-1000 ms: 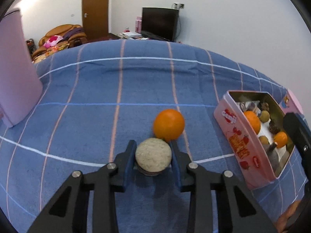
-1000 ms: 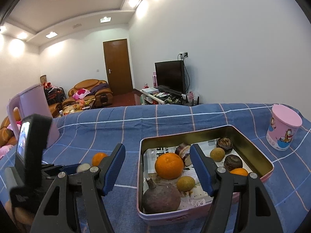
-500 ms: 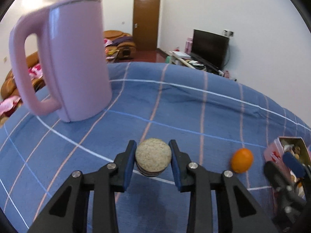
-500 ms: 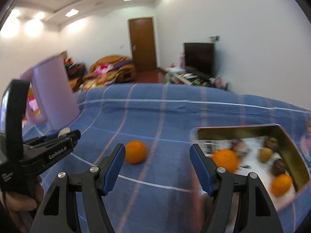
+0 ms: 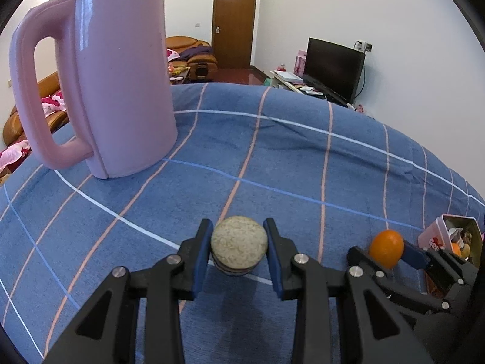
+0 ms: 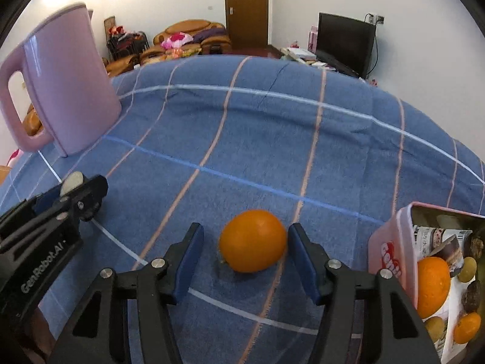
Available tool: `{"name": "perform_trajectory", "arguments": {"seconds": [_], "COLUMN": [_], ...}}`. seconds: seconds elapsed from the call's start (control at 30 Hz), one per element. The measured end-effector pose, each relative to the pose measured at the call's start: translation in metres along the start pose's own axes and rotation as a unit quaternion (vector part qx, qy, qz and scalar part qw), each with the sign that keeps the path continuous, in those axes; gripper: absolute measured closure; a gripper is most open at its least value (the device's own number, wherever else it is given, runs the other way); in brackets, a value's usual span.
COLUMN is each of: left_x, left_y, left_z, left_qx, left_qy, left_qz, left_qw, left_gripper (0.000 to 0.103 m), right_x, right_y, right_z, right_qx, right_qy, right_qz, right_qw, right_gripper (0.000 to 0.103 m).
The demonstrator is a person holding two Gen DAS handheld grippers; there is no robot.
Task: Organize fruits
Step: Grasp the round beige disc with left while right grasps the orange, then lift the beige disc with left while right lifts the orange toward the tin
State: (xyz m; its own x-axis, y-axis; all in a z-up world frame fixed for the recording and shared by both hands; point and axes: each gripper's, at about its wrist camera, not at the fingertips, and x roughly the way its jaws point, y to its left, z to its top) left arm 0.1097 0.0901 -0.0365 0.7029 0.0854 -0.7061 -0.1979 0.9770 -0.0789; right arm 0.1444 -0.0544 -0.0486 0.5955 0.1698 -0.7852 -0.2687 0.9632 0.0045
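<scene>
Orange point(image 6: 253, 240) between closing right gripper point(image 6: 245, 250) jaws, previously ahead. One speckled round fruit point(image 5: 239, 242) pinched in left gripper point(image 5: 239, 250). One pink kettle point(image 5: 100, 75), one tin point(image 6: 394, 251).

Left gripper point(image 5: 239, 253) clamped, angled downward, right gripper point(image 6: 245, 256) closing, pads not yet touching

Both tongs point(image 6: 245, 261) are black with blue pads, silver screws and white "GenRobotAI" lettering.
</scene>
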Motion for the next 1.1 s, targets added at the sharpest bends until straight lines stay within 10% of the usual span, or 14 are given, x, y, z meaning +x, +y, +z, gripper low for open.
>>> {"name": "perform_trajectory", "arguments": {"seconds": [0.17, 0.43, 1.1], "left_x": [-0.003, -0.018, -0.056], "left_y": [-0.004, -0.02, -0.032], "left_z": [-0.001, -0.006, -0.022], "left_qx": [0.005, 0.032, 0.048], "left_qy": [-0.005, -0.043, -0.118], "left_qz": [0.002, 0.01, 0.005], "left_qw": [1.0, 0.9985, 0.9919], "left_gripper": [0.067, 0.067, 0.067], "right_x": [-0.013, -0.089, -0.12], "right_y": [-0.001, -0.01, -0.019], "right_z": [-0.006, -0.035, -0.067], "right_qx": [0.005, 0.041, 0.047], "right_qy": [-0.016, -0.175, -0.206], "right_qz": [-0.005, -0.065, -0.05], "right_qw": [1.0, 0.982, 0.976], "right_gripper": [0.062, 0.062, 0.062]}}
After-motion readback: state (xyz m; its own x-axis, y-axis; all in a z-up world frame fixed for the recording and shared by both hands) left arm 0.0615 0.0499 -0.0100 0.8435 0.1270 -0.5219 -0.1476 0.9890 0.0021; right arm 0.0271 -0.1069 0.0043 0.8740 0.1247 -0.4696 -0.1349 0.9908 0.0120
